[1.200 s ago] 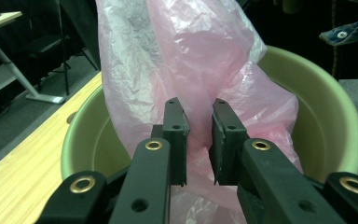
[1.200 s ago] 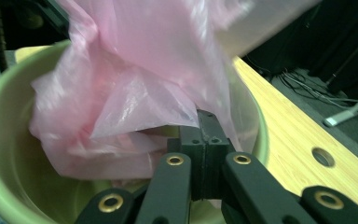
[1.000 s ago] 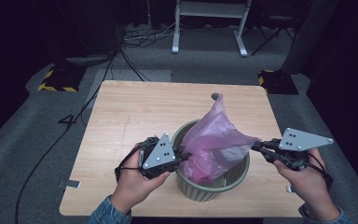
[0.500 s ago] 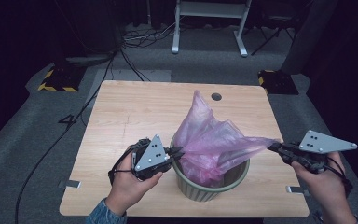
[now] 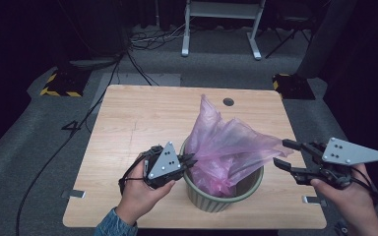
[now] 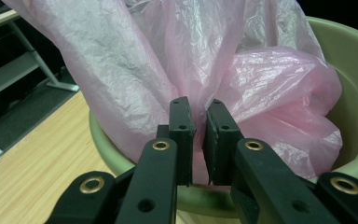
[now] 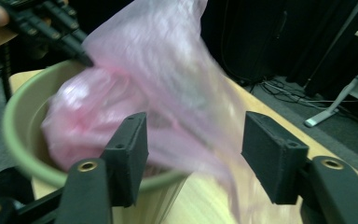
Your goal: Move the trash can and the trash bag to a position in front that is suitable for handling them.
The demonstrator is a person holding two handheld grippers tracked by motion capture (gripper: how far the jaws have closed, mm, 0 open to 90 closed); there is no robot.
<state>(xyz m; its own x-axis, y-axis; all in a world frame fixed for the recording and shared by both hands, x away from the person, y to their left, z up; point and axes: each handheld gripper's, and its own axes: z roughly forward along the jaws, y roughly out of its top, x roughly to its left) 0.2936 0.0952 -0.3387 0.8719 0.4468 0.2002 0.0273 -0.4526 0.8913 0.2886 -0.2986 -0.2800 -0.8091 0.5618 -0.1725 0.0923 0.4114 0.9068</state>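
The table (image 5: pixel 128 128) carries 1 green bin (image 5: pixel 248 189) near its front edge. A pink bag (image 5: pixel 226 147) sits inside the bin, and most of it rises above the rim, because it is being spread as a liner. The left gripper (image 5: pixel 189 161) is closed on the bag's edge at the rim, which anchors that side. The right gripper (image 5: pixel 281 153) is beside the bin with its jaws wide apart and grips nothing; the film passes loosely between them.
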